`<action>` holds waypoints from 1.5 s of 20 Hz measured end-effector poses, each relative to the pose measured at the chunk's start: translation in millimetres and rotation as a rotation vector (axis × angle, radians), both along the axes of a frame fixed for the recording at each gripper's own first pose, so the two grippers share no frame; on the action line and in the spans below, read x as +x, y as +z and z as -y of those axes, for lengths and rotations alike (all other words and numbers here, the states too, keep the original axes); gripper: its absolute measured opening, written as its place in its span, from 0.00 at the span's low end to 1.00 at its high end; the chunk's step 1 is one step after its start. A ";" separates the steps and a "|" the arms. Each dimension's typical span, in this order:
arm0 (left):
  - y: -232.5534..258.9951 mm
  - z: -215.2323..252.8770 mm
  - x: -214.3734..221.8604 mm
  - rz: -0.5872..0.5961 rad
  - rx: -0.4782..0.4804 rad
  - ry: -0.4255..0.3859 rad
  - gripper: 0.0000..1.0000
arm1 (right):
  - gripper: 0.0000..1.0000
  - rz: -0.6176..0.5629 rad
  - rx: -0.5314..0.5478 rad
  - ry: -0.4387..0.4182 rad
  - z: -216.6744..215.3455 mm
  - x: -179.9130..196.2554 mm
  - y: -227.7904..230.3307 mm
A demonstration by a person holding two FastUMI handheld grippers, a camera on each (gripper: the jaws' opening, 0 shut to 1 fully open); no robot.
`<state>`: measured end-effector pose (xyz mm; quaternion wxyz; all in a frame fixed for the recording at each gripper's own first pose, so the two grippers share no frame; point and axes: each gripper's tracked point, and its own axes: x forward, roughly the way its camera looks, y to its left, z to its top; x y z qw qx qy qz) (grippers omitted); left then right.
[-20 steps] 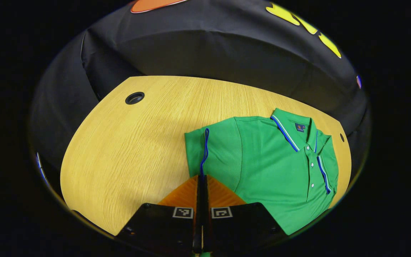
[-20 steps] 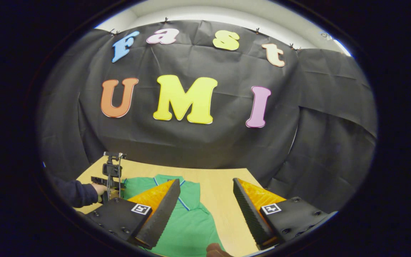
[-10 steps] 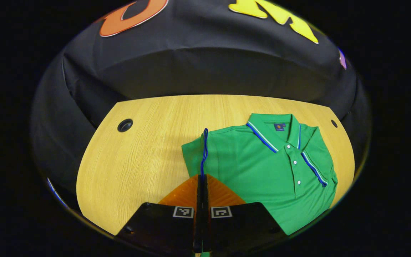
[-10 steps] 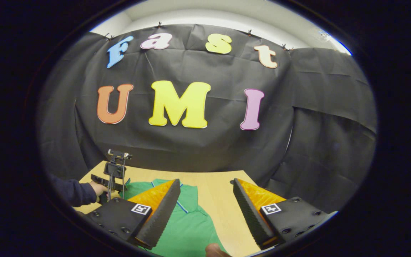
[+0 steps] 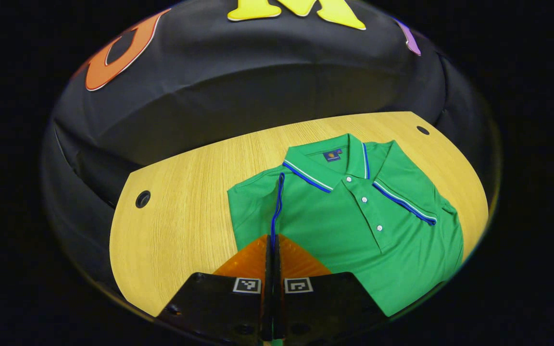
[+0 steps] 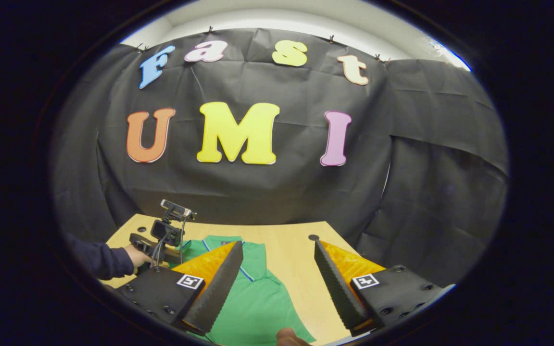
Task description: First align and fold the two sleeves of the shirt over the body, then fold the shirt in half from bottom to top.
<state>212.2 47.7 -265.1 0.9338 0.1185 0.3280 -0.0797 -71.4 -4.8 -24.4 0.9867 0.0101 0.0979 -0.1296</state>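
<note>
Both sleeves lie folded on the shirt (image 5: 354,230). Your left gripper (image 5: 272,242) pinches a sleeve edge (image 5: 277,202); your right gripper (image 6: 277,269) gapes above the table (image 6: 296,259).

Recording booth; black cloth wall (image 6: 267,192); table (image 5: 181,226)

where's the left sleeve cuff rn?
In the left gripper view, the blue-trimmed sleeve cuff sits pinched in the left gripper, over the shirt, left of the collar.
</note>
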 end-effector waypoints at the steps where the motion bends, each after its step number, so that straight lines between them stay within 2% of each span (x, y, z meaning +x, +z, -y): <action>1: -2.0 1.7 -2.0 -0.003 -0.003 -0.006 0.04 | 0.96 -0.011 0.007 -0.002 -1.6 -1.5 -3.9; 9: -21.8 13.2 -6.6 -0.051 -0.011 -0.018 0.04 | 0.95 -0.066 0.020 -0.015 -4.1 -9.7 -23.3; 12: -20.3 3.6 -3.3 -0.030 0.057 0.033 0.05 | 0.95 -0.064 0.023 0.010 -2.8 -7.8 -21.5; 14: -14.7 10.1 -7.6 -0.017 0.015 0.034 0.08 | 0.96 -0.059 0.018 0.027 2.8 -5.6 -18.4; 17: -0.7 15.5 -22.2 -0.001 -0.040 0.043 0.67 | 0.95 -0.065 0.022 0.057 13.0 -0.2 -20.9; 19: 10.3 11.9 -37.9 0.028 -0.065 0.079 0.76 | 0.95 -0.091 0.023 0.075 21.0 4.8 -30.5; 20: 11.8 9.8 -48.6 0.034 -0.077 0.097 0.87 | 0.95 -0.109 0.022 0.084 25.1 7.3 -37.3; 22: 9.9 4.4 -74.7 0.027 -0.096 0.129 0.98 | 0.96 -0.148 0.024 0.087 34.6 10.4 -53.4; 23: 6.9 -0.2 -88.4 0.020 -0.098 0.149 0.99 | 0.96 -0.175 0.032 0.104 35.7 11.1 -65.1; 26: -4.0 -16.6 -133.0 -0.017 -0.104 0.212 0.98 | 0.96 -0.268 0.053 0.140 38.1 8.8 -107.2; 27: -8.7 -20.5 -148.1 -0.036 -0.119 0.232 1.00 | 0.95 -0.301 0.060 0.149 38.4 8.5 -122.7; 30: -28.3 -28.5 -191.8 -0.101 -0.160 0.289 0.98 | 0.96 -0.427 0.089 0.176 36.9 -0.5 -176.7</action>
